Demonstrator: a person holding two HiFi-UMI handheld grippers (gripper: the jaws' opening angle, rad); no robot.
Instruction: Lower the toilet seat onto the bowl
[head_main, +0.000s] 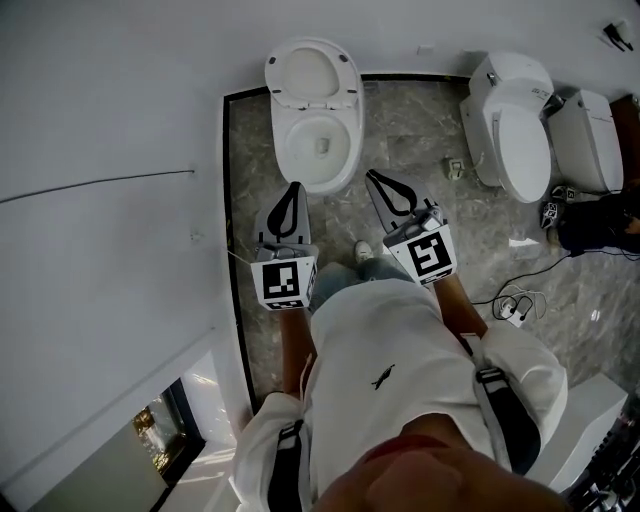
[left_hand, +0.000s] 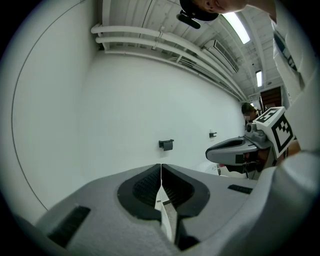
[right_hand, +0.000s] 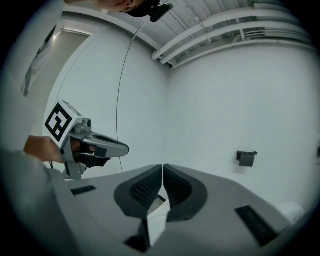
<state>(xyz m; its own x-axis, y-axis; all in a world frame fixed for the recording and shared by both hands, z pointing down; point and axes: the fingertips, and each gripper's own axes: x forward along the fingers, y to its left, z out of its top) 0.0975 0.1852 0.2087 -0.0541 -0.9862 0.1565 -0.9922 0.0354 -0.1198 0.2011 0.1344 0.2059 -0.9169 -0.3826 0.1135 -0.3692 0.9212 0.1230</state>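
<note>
Left gripper (head_main: 294, 188) and right gripper (head_main: 375, 178) are clenched empty; only head view shows raised toilet seat (head_main: 345, 85).

Small object (head_main: 455, 169) on the floor (head_main: 420, 130) beside the right toilet (head_main: 515, 130): too small to identify. Dark item (head_main: 600, 225) at the floor's right edge: cut off by the frame.

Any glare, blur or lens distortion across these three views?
Head view: sharp, evenly lit, slight glare on the marble floor. Left gripper view: strong fisheye bows the ceiling pipes, corners black, ceiling light blown out. Right gripper view: same fisheye and black corners, no blur.
</note>
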